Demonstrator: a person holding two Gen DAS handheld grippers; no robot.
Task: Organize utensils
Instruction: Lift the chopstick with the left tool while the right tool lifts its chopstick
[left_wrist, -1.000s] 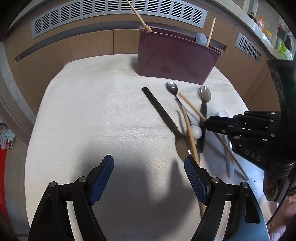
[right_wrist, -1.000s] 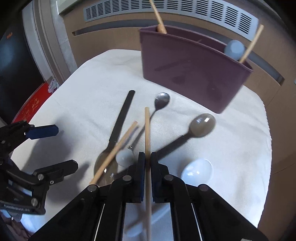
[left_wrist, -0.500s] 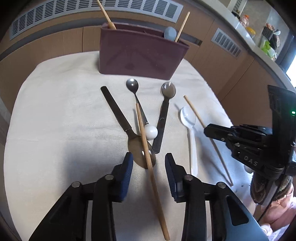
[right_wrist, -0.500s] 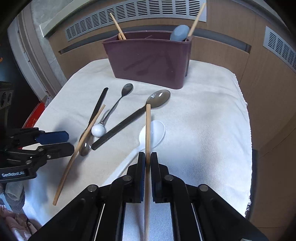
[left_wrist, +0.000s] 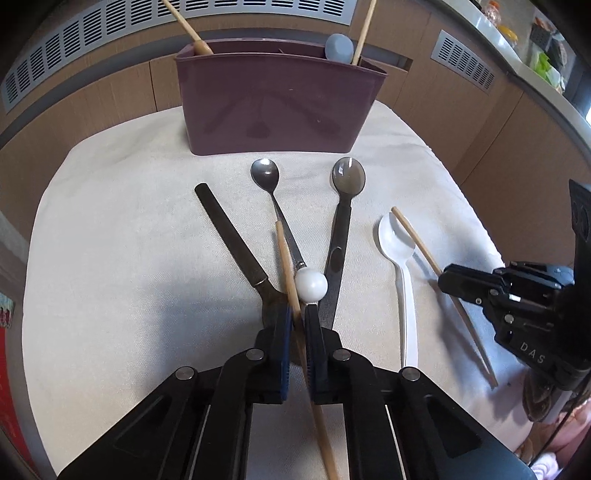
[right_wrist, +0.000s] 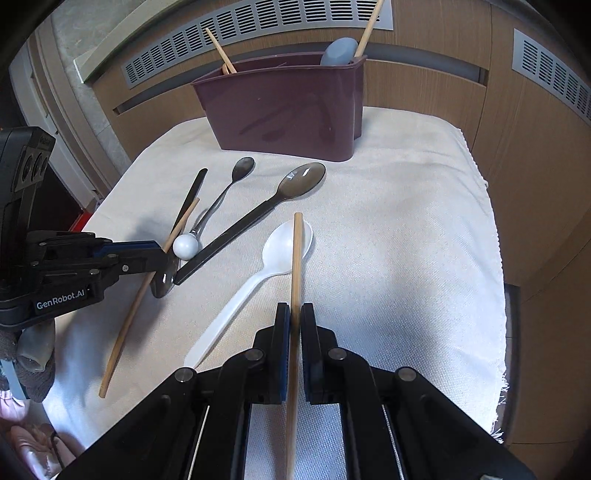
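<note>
Closing just now, the left gripper (left_wrist: 298, 321) has pinched the near chopstick (left_wrist: 286, 266) lying over the knife (left_wrist: 236, 240); the right gripper (right_wrist: 291, 325) already clamps the other chopstick (right_wrist: 296, 266) above the white spoon (right_wrist: 284, 247), so both can go to the far bin (left_wrist: 273, 107)

Ahead of the left gripper (left_wrist: 298, 314): path blocked by a crossed pile, comprising knife (left_wrist: 236, 243), ball-ended spoon (left_wrist: 275, 206) and dark spoon (left_wrist: 341, 221). Far ahead: holder (left_wrist: 273, 110), standing as a wall. To its left: bare cloth (left_wrist: 110, 258), open for passage. Between the two grippers: white spoon (right_wrist: 258, 280). Right of the right gripper (right_wrist: 291, 314): bare cloth up to the edge.
</note>
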